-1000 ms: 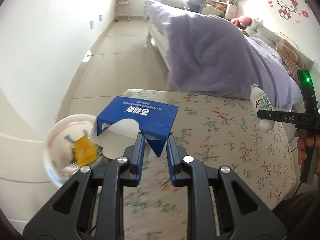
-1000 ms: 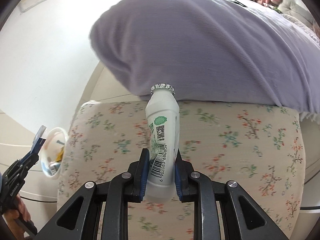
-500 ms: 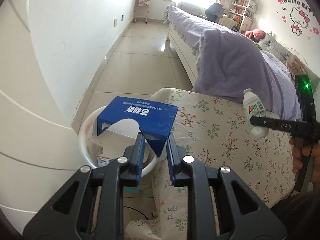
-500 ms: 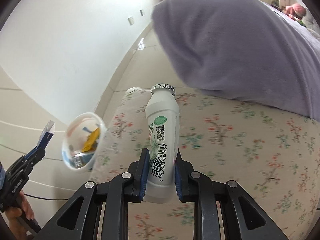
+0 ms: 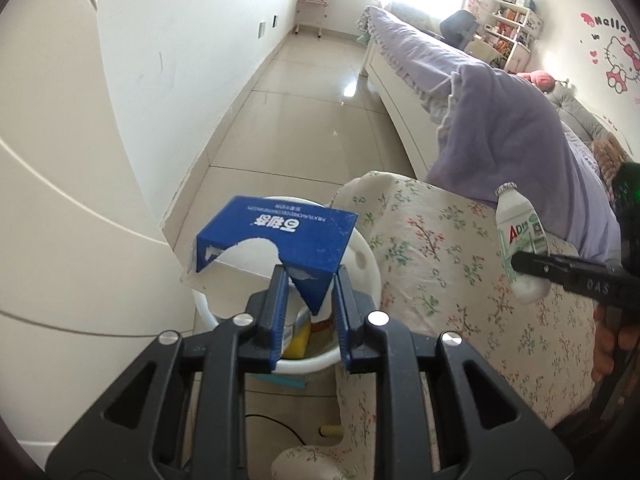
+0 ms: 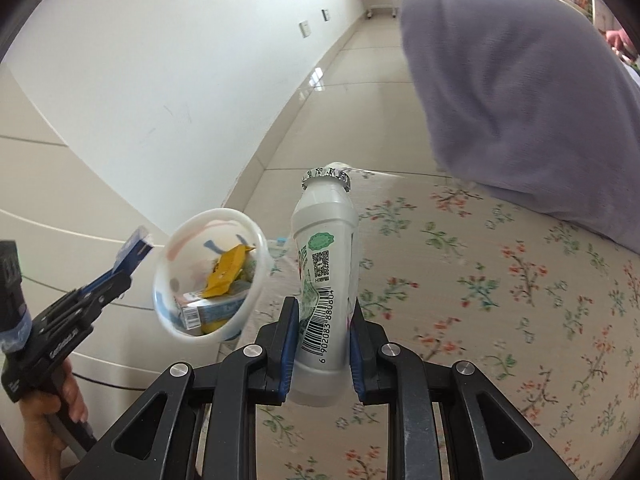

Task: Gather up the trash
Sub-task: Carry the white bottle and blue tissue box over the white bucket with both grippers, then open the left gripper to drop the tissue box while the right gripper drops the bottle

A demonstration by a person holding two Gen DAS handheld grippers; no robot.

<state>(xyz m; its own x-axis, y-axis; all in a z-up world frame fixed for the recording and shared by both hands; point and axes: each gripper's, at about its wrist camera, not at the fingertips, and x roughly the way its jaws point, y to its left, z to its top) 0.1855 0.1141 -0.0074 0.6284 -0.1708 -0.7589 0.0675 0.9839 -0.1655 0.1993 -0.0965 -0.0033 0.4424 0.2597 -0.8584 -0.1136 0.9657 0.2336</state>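
Step in hand is disposal: the left gripper (image 5: 308, 300) grips the blue box (image 5: 280, 236) over the white bin (image 6: 208, 272), the right gripper (image 6: 322, 344) grips the bottle (image 6: 326, 292) above the bed (image 6: 500, 300); next, release the box, then bring the bottle over.

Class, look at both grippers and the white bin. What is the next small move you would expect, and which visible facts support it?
Probably the left gripper opens to drop the torn blue box. It grips the box right over the white bin, which already holds wrappers. The right gripper holds the white bottle over the flowered cover, beside the bin, so it likely goes second.
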